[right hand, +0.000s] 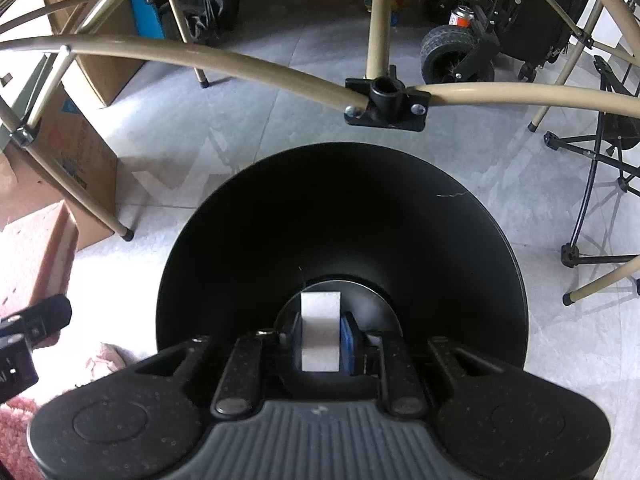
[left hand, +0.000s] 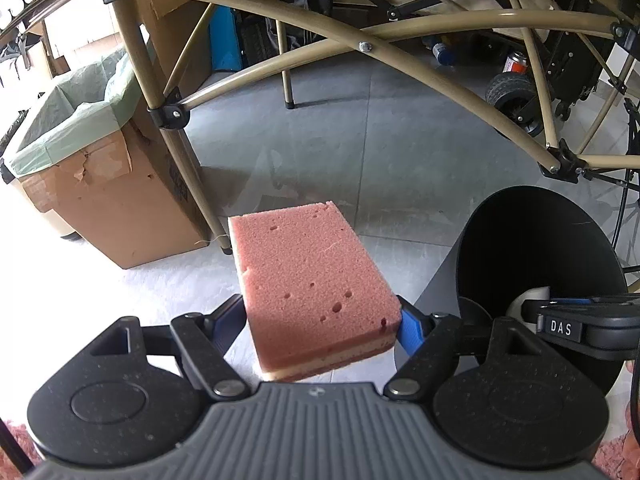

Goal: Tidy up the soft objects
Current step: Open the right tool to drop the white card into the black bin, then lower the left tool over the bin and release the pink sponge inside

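My left gripper [left hand: 322,326] is shut on a pink sponge [left hand: 312,284] with a cream layer, held flat in the air above the floor. To its right stands a black round bin [left hand: 532,264], mouth open. In the left wrist view my right gripper [left hand: 532,304] reaches into that bin with a white piece. From the right wrist view, my right gripper [right hand: 320,338] is shut on a white foam block [right hand: 320,330], low inside the black bin [right hand: 340,216]. The pink sponge [right hand: 32,252] shows at the left edge there.
A cardboard box [left hand: 108,200] lined with a green bag sits left on the grey tile floor [left hand: 340,140]. Tan folding-frame tubes [left hand: 320,44] cross overhead and ahead. A wheeled cart [right hand: 452,56] and black chair legs [right hand: 600,200] stand beyond. Pink fluffy fabric [right hand: 16,432] lies at the lower left.
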Motion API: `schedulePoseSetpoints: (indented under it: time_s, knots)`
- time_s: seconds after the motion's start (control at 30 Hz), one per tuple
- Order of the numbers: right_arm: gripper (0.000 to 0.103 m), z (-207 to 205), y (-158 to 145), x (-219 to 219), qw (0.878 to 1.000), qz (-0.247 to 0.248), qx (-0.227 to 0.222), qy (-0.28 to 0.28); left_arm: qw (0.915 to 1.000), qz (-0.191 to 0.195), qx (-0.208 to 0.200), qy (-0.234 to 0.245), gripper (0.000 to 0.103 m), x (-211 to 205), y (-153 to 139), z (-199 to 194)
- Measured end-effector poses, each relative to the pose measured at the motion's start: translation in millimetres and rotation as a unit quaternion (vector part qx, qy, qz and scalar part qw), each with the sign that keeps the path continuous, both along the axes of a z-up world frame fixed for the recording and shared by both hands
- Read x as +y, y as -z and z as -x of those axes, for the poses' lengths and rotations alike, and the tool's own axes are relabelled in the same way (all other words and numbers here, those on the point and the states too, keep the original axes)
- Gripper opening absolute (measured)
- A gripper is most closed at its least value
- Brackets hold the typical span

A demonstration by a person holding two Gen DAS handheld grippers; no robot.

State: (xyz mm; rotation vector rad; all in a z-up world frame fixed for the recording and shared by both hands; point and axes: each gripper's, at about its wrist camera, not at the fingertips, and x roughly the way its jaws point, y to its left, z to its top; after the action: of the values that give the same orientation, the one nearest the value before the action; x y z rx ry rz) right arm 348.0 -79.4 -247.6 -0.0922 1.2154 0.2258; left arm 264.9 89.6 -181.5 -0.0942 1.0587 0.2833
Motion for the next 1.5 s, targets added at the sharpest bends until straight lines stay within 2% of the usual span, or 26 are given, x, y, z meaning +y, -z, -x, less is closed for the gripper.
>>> schedulePoseSetpoints:
  time_s: [0.03,0.07,0.1,0.13,0.27,0.87,1.5]
  knots:
    - [0.058,0.9,-0.6,0.3,1.000,0.002,0.000,0.000,1.0000,0.000,0.000,0.000,0.078,-0.4,-0.3,0.3]
    - [0.070,0.5,-1.6,0.7,1.000,0.005,-0.001,0.002,1.0000,0.000,-0.001,0.000,0.078,-0.3,-0.6,0.8]
    - [0.091,1.0,-3.2,0.6,1.000,0.008,-0.004,0.004,1.0000,0.000,-0.002,0.000,0.078,0.3,-0.8,1.1]
    - [0.099,1.6,-5.1,0.6,1.000,0.008,-0.010,0.005,1.0000,0.000,-0.002,-0.001,0.078,0.7,-1.0,1.6]
    - [0.103,1.5,-9.7,-1.7,1.000,0.009,-0.015,0.007,1.0000,-0.001,-0.002,-0.003,0.078,1.9,-0.4,2.5]
    - [0.103,7.3,-25.6,-16.1,1.000,-0.010,-0.027,0.009,0.9998,-0.005,-0.014,0.011,0.078,-6.4,-6.4,4.4]
    - [0.103,18.2,-55.0,-82.1,0.995,-0.029,-0.067,0.061,0.9975,-0.019,-0.026,0.064,0.078,-56.4,-13.5,-0.5]
